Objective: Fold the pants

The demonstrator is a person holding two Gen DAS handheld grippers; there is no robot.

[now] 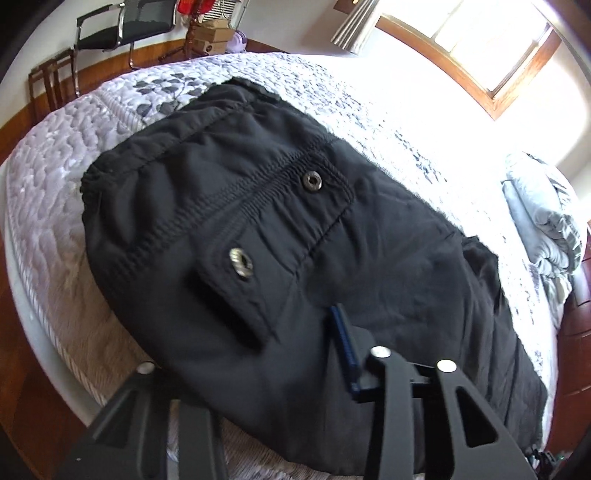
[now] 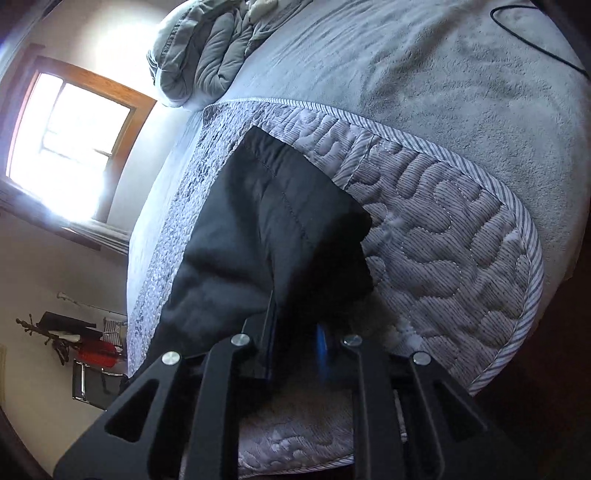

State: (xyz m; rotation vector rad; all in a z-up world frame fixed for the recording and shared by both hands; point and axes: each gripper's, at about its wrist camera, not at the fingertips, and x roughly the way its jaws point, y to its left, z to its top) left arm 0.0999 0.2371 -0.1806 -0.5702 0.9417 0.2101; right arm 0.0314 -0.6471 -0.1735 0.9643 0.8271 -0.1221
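Note:
The black pants [image 1: 280,236] lie on a quilted grey-and-white bed cover [image 1: 55,177], waistband with two metal snaps toward the far side. My left gripper [image 1: 295,343] is at the pants' near edge; cloth covers its left finger and the blue-padded right finger [image 1: 345,347] lies on the fabric, so it looks shut on the pants. In the right wrist view the leg end of the pants [image 2: 280,221] rises from the quilt [image 2: 443,240]. My right gripper [image 2: 295,332] is shut on that cloth, which runs between its blue pads.
A folded grey duvet [image 2: 207,51] lies at the head of the bed on a grey blanket [image 2: 443,74]. A black cable [image 2: 535,40] crosses the blanket. A chair [image 1: 122,33], boxes [image 1: 214,37] and a bright window [image 1: 491,37] stand beyond the bed.

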